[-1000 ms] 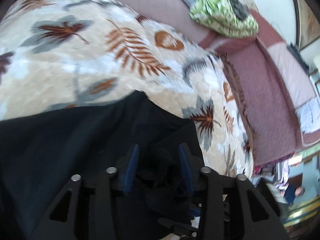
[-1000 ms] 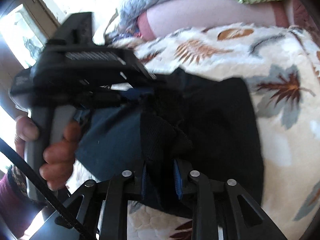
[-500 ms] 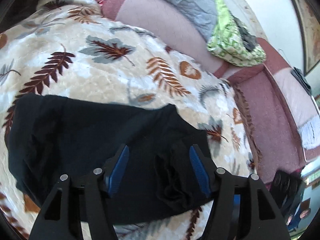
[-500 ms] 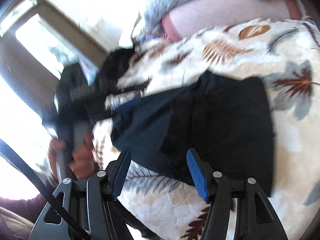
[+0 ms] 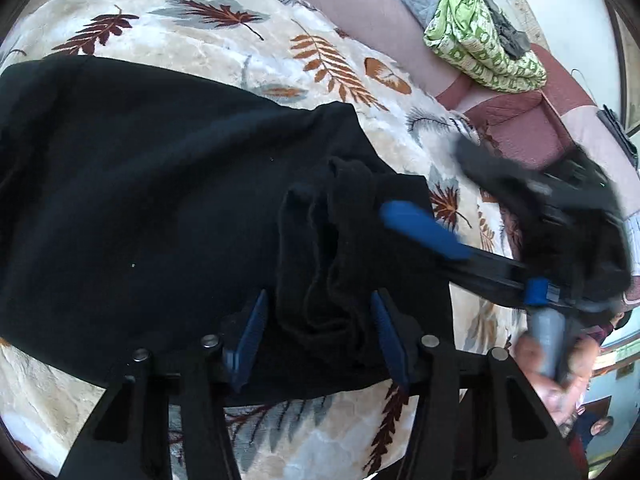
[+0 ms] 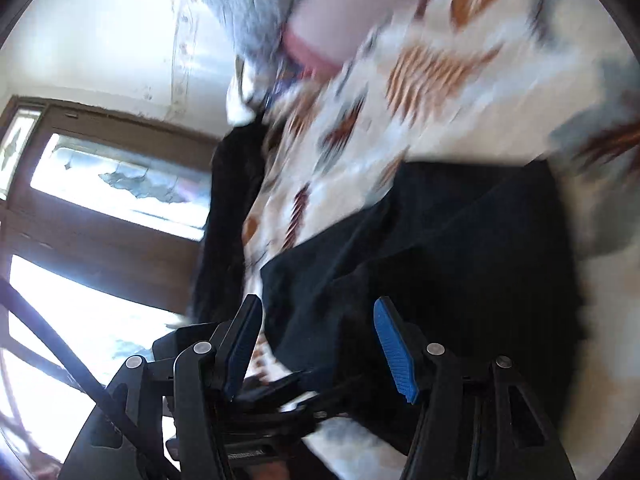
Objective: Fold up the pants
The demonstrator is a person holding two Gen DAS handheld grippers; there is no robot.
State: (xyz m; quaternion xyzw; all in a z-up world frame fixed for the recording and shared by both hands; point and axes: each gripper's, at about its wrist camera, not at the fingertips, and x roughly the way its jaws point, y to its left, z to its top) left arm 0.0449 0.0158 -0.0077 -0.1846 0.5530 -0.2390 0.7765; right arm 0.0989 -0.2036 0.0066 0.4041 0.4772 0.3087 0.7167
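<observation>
1. Black pants lie folded on the leaf-print blanket.
2. My left gripper gapes around their bunched waistband; my right gripper gapes, empty.
3. I'd press that bunch flat.

Black left tongs, right tongs: blue ribbed pads, silver screws

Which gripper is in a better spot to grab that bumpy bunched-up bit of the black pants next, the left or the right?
Probably the left. The left gripper is open with the bunched part of the black pants lying right between its fingers. The right gripper is open too, but sits at the pants' edge and its view is blurred.
</observation>
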